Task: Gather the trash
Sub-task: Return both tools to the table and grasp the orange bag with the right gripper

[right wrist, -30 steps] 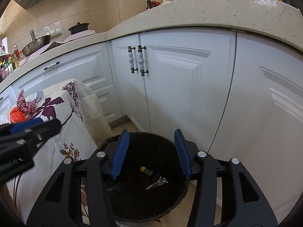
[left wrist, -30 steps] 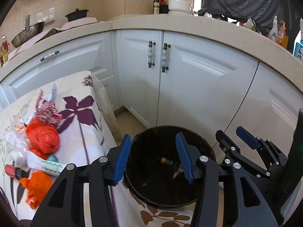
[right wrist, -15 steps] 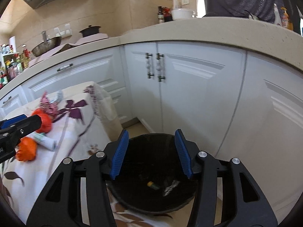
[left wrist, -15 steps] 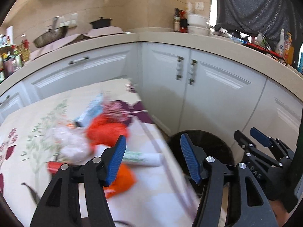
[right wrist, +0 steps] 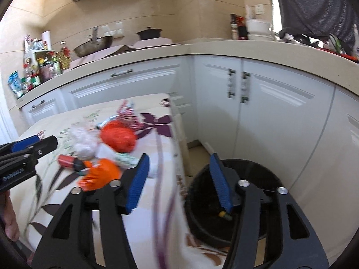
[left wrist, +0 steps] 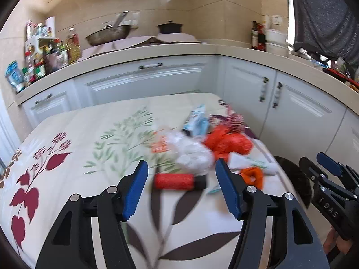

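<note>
Over the flower-patterned worktop (left wrist: 94, 179), left tongs (left wrist: 181, 188) gaping, nothing between the blue pads, jaws just widened. Just ahead, a heap of trash near the worktop's right edge: red tube with black cap (left wrist: 177, 181), clear crumpled plastic (left wrist: 193, 152), orange bag (left wrist: 228, 142), white tube (left wrist: 251, 162), orange scrap (left wrist: 252, 176), pale blue packet (left wrist: 197, 121). Off that edge, on the floor beside white cupboards (right wrist: 280, 121), a black bin (right wrist: 251, 174) with a few scraps at the bottom. Above worktop edge and bin rim, right tongs (right wrist: 177, 179), also parted and empty, jaws just opened further. Much blur throughout.
</note>
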{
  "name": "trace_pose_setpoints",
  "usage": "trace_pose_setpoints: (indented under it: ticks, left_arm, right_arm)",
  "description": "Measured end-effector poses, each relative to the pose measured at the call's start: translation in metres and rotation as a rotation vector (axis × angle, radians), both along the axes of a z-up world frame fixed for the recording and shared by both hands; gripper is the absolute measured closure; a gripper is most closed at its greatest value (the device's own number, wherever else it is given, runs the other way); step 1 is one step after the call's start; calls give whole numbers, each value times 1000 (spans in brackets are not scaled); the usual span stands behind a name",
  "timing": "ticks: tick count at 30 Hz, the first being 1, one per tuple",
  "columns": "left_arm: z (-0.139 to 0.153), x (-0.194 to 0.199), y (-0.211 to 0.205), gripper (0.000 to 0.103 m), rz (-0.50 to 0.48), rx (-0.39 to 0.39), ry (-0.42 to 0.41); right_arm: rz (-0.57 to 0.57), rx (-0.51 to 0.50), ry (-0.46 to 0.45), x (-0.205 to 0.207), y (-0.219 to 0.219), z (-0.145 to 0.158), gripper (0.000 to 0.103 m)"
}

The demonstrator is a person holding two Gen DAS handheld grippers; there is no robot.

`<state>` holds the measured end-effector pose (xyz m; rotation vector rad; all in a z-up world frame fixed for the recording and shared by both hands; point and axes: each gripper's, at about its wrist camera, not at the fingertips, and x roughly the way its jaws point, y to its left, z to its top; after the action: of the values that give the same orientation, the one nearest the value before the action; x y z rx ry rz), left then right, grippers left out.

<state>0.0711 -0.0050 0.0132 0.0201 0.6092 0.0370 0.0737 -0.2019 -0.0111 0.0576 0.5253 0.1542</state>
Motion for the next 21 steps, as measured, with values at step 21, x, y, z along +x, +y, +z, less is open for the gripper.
trace_pose_setpoints:
  ticks: [21]
  left_arm:
    - [-18,-10,78,41,132,-22,36]
  right_arm:
    - [77,-47,48,8,57,0,45]
